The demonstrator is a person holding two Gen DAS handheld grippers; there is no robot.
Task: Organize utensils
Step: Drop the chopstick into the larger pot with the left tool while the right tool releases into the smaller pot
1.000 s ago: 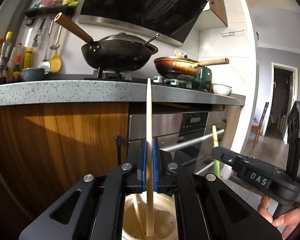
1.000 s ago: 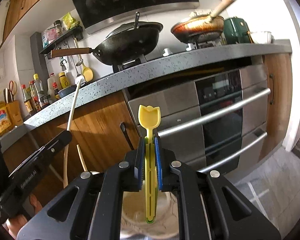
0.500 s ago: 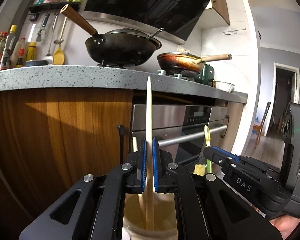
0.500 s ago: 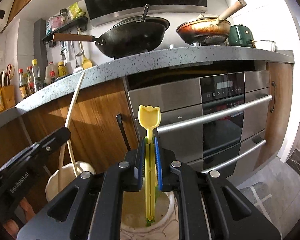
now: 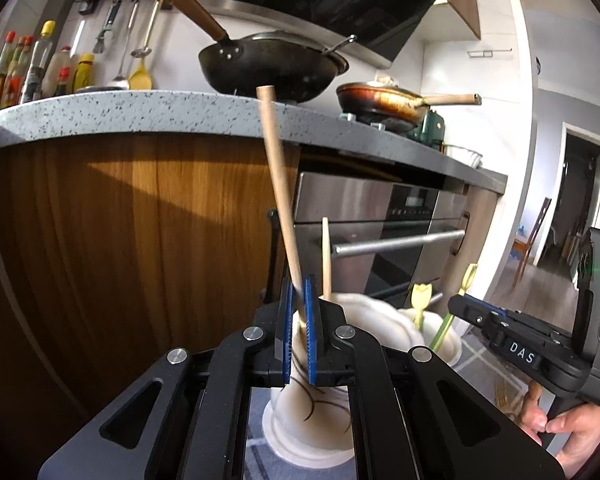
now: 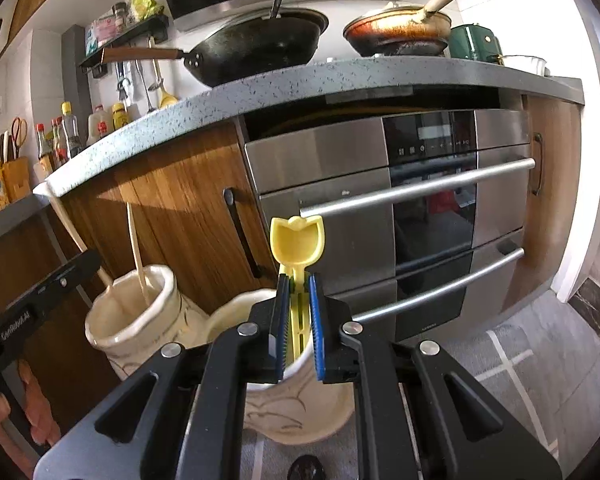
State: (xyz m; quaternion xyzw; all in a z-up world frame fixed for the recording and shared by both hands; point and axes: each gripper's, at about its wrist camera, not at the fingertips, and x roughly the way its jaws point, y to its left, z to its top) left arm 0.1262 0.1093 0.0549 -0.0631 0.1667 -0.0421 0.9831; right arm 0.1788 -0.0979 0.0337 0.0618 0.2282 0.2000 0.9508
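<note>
At lower centre of each wrist view, the left gripper point(image 5: 299, 304) is clamped on a wooden stick point(image 5: 278, 184) above one cream holder point(image 5: 312, 416), the right gripper point(image 6: 299, 320) on a yellow utensil point(image 6: 297, 240) above another cream holder point(image 6: 300, 412).

Two holders are set side by side on the floor point(image 6: 540, 360) before the cabinet front. In the right wrist view, one holder point(image 6: 132, 320) is placed at lower left, with two sticks point(image 6: 138, 256) stood in it; the other holder point(image 6: 300, 408) is seen at centre bottom. Behind them the oven point(image 6: 420, 208) is set under the table point(image 6: 300, 80), on which a wok point(image 6: 260, 48) and a pan point(image 6: 396, 36) are placed.
</note>
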